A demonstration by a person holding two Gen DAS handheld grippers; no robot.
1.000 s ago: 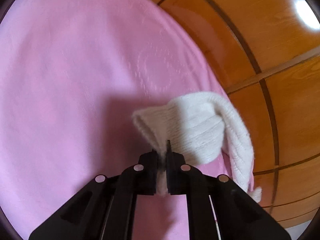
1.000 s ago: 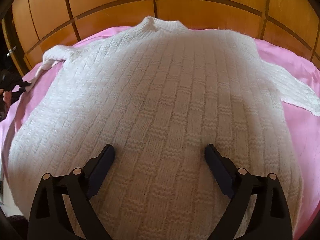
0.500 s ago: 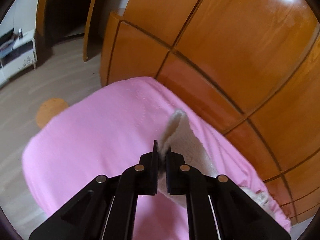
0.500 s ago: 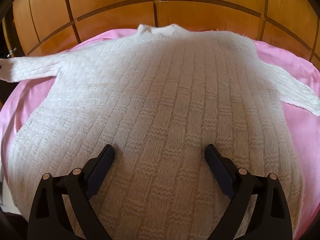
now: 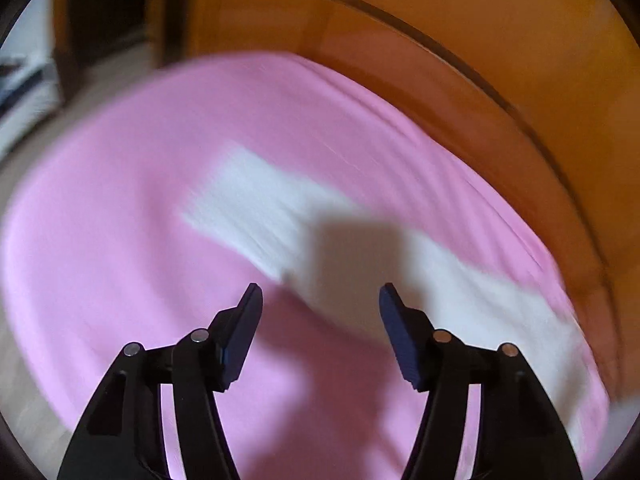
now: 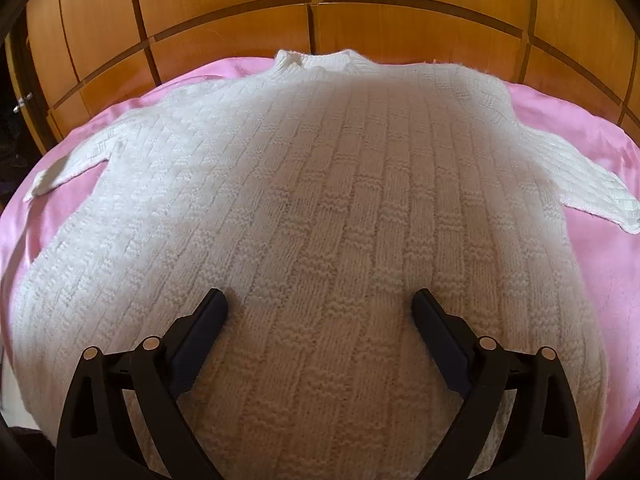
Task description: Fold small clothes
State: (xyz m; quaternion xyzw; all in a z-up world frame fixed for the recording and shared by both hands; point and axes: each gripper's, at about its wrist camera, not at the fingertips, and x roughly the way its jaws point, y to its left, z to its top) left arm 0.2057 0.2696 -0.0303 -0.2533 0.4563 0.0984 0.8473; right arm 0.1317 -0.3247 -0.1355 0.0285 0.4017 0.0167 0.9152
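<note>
The left gripper (image 5: 320, 300) has its jaws opening, the two dark pads standing apart with nothing pinched between them; the white sleeve (image 5: 256, 196) lies beyond and below the tips, stretched flat on the pink sheet (image 5: 120, 240), and the picture is smeared by motion so the knit cannot be read. A square shadow falls on the sleeve just ahead of the tips. Past the sleeve the sheet ends at orange wooden panels (image 5: 520, 60), and off to the fingers' left a strip of floor shows. The right gripper (image 6: 320, 304) hangs with its jaws spread wide and empty, both pads poised over the lower middle of the white knitted sweater (image 6: 320, 184), whether touching the wool cannot be told. The sweater spreads flat ahead of these fingers, collar (image 6: 316, 60) at the far end, one sleeve out to each side, all on the same pink sheet before the wooden panels.
</note>
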